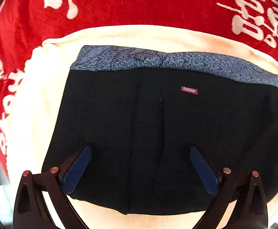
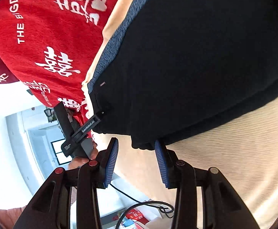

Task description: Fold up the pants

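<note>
- the black pants point(image 1: 158, 133) lie folded in a flat block on a cream cloth point(image 1: 34, 114) that covers the bench.
- a blue speckled waistband point(image 1: 177, 63) runs along the 12 o'clock edge of the pants, and a small "fashion" label point(image 1: 189, 90) sits just below it.
- beyond the cream cloth, toward 12 o'clock, lies a red cloth point(image 1: 139, 5) with white characters.
- the left tool point(image 1: 139, 168) hangs over the pants with its jaws wide; nothing is between the blue pads point(image 1: 78, 169).
- the right tool point(image 2: 136, 161) is partly open at the 6 o'clock corner of the pants point(image 2: 196, 66); its pads point(image 2: 113, 162) press on nothing.
- in the right wrist view, a hand point(image 2: 81, 160) holds the left tool point(image 2: 98, 118) at 9 o'clock.
</note>
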The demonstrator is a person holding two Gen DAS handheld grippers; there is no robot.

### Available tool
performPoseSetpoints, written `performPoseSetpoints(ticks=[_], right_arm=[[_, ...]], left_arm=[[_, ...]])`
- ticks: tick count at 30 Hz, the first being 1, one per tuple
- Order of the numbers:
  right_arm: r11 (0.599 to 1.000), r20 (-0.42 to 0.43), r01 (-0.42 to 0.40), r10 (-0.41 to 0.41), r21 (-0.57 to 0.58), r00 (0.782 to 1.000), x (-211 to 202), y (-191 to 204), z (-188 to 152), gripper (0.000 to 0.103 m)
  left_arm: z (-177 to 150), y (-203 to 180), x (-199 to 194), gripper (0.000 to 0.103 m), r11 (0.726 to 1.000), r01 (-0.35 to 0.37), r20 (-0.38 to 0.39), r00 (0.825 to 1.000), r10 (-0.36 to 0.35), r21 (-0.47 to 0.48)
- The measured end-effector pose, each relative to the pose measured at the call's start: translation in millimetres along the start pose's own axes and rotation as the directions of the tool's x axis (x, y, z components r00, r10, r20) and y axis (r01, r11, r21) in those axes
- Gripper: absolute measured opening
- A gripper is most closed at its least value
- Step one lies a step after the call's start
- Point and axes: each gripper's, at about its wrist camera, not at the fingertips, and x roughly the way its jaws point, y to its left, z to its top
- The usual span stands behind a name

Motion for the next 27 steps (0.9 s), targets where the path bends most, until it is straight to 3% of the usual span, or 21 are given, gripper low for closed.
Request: performPoseSetpoints(ticks=[5,7,8,11,14,17,20,23,27], right_arm=[[0.999,0.031,-0.022,0.021,0.024,0.999,11,3,16,0.046],[0.999,0.043,0.016,-0.017,0.028,0.999,9,10,23,0.029],[0.999,0.053,0.041,-0.042,0.008,0.998,8,16,25,0.009],[0.994,0.092,0.099,-0.094,-0.048,0.991,-3,30,3,0.009],[0.983,0.077,0.186,-0.185,-0.003,0.98,11,7,-12,0.006],[0.99,0.076,0.132,-0.136,0.053,0.988,9,-6,-15,0.006],[0.977,0.054,0.206,-0.203,-0.059,0.978,-6,16,-14,0.01],[0.933,0.105,0.312,-0.298,-0.177,0.949,-39,35,-11,0.012],[0.841,0.229,0.477,-0.427,-0.255,0.875,-69,52,24,0.013]], left_arm=[[-2,8,5,0.103,0.999,0.033,0.053,0.998,-0.034,0.028],[-3,14,7,0.103,0.997,0.048,0.054,0.997,-0.051,0.055],[-3,15,7,0.103,0.996,0.054,0.05,0.997,-0.057,0.072],[-8,15,4,0.103,0.989,0.064,0.042,0.997,-0.07,0.132],[-21,2,-1,0.103,0.984,0.056,0.06,0.996,-0.067,0.172],[-22,-6,-4,0.103,0.983,0.028,0.081,0.996,-0.043,0.179],[-18,-7,-7,0.103,0.986,-0.003,0.051,0.999,-0.005,0.169],[-19,-23,-23,0.103,0.984,0.007,0.036,0.999,-0.014,0.179],[-19,-71,-50,0.103,0.971,0.098,0.078,0.99,-0.118,0.217]])
